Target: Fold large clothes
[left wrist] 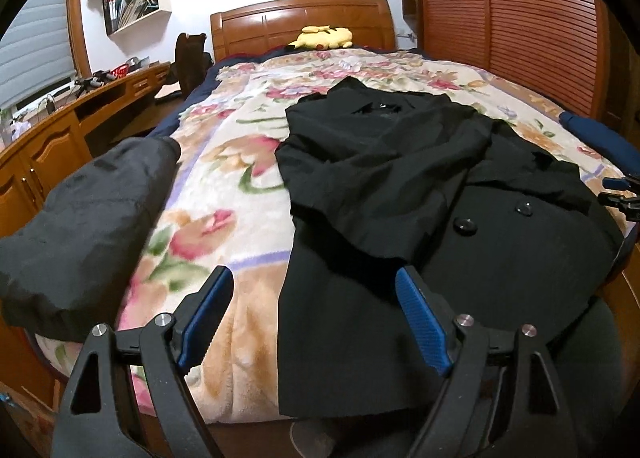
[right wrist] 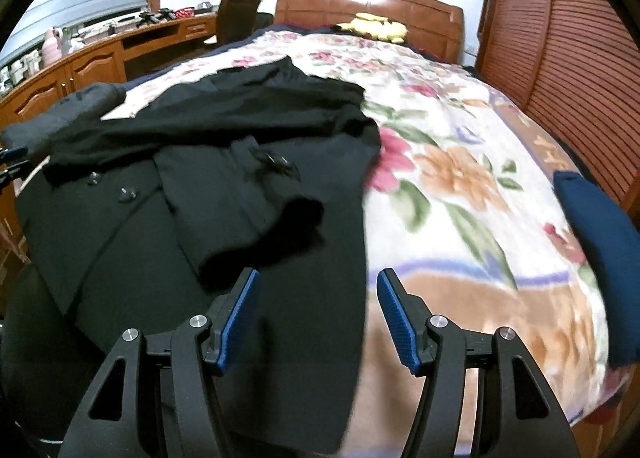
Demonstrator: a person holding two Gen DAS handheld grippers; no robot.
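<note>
Coat: black double-breasted coat (left wrist: 460, 217) lies front-up on the bed's floral blanket (left wrist: 240, 161), collar toward 12 o'clock, hem at 6 o'clock hanging over the bed edge.
Done: both sleeves appear laid across the chest; left sleeve (left wrist: 360, 193), right sleeve (right wrist: 248, 217).
Left: judging by the length, lengthwise folds remain.
Left gripper (left wrist: 316, 322): fingers apart, empty, above the hem's left edge.
Right gripper (right wrist: 318, 318): fingers apart, empty, above the hem's right edge.
Elsewhere: grey garment (left wrist: 88, 225) at 9 o'clock, navy one (right wrist: 600, 258) at 3 o'clock.
</note>
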